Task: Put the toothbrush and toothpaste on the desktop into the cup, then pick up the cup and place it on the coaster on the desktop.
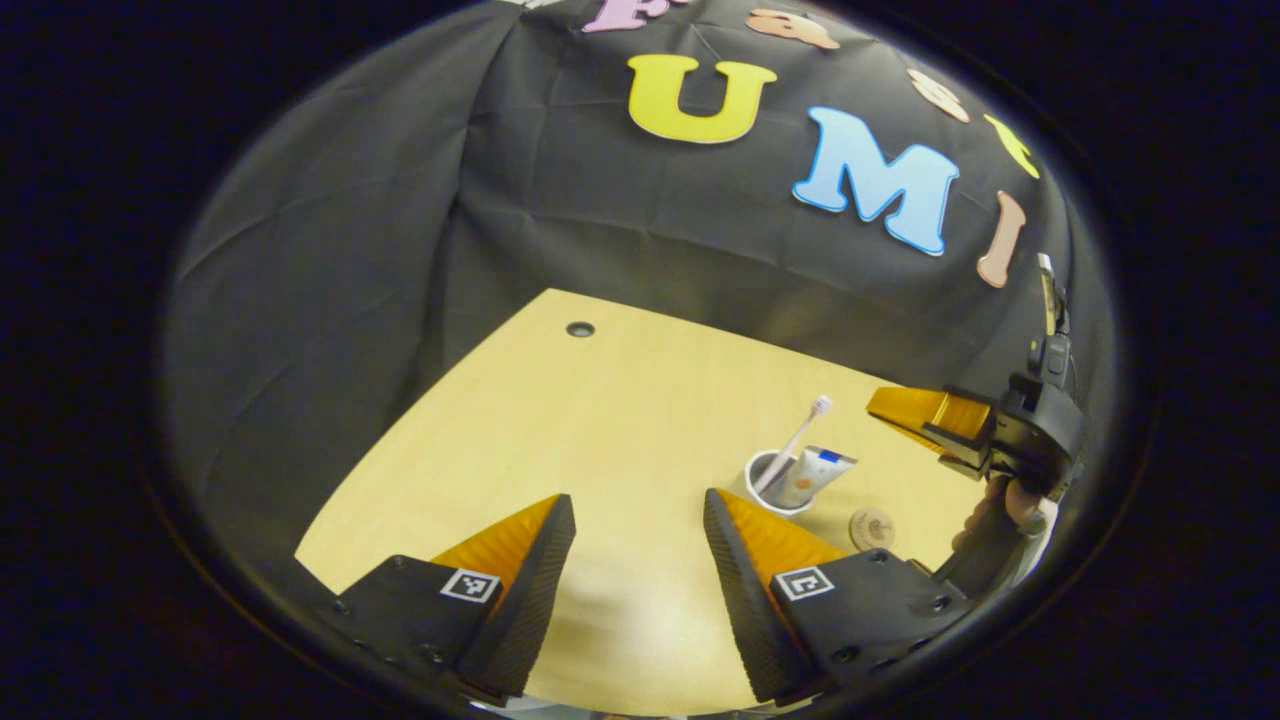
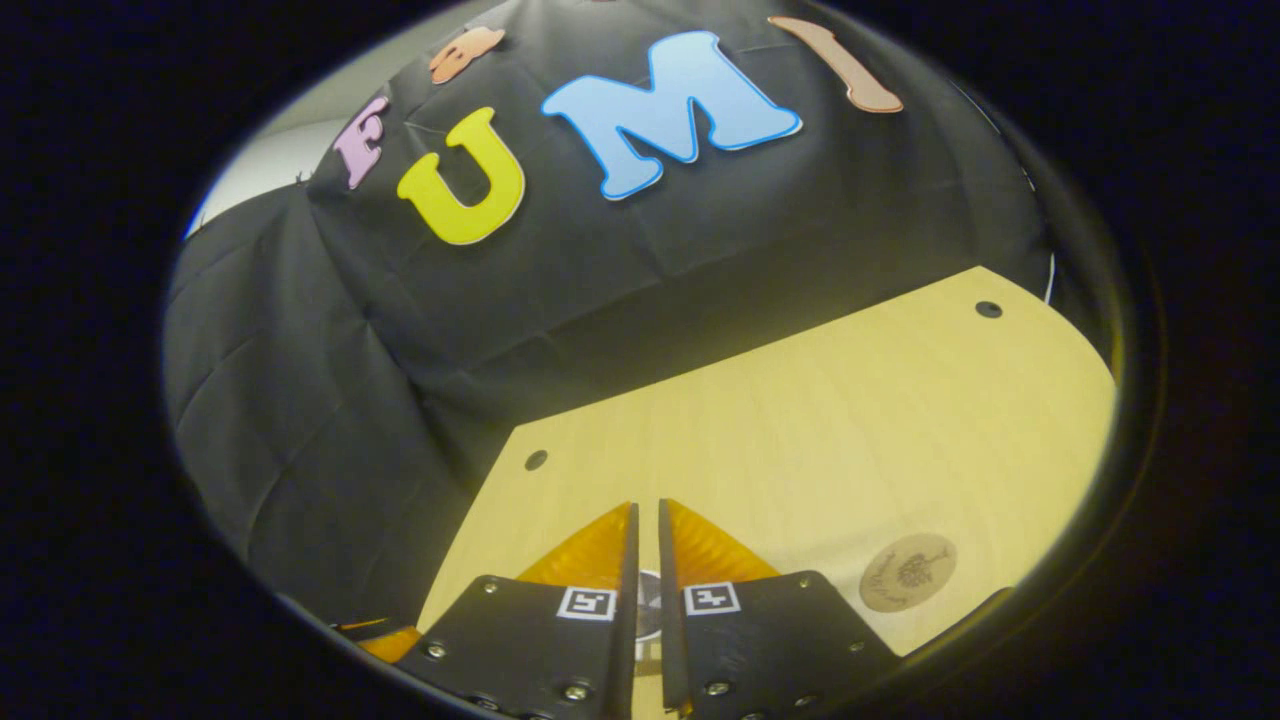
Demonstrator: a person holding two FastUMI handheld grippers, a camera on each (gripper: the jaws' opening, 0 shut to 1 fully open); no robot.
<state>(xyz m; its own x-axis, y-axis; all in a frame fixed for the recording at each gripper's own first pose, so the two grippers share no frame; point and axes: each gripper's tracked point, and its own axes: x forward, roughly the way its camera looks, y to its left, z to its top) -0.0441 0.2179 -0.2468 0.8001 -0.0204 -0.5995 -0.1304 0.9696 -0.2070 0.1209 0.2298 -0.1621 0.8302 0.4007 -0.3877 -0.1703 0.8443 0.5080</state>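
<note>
Both toothbrush [image 1: 797,437] & toothpaste [image 1: 815,472] are seen in cup [image 1: 765,487]; left gripper [image 1: 640,540] spread wide, right gripper [image 2: 647,535] nearly closed, nothing gripped.

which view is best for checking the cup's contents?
Left gripper view: the cup stands in plain sight on the desk, toothbrush and toothpaste upright inside it. The right gripper view looks past the coaster and gives nothing usable on the cup.
</note>
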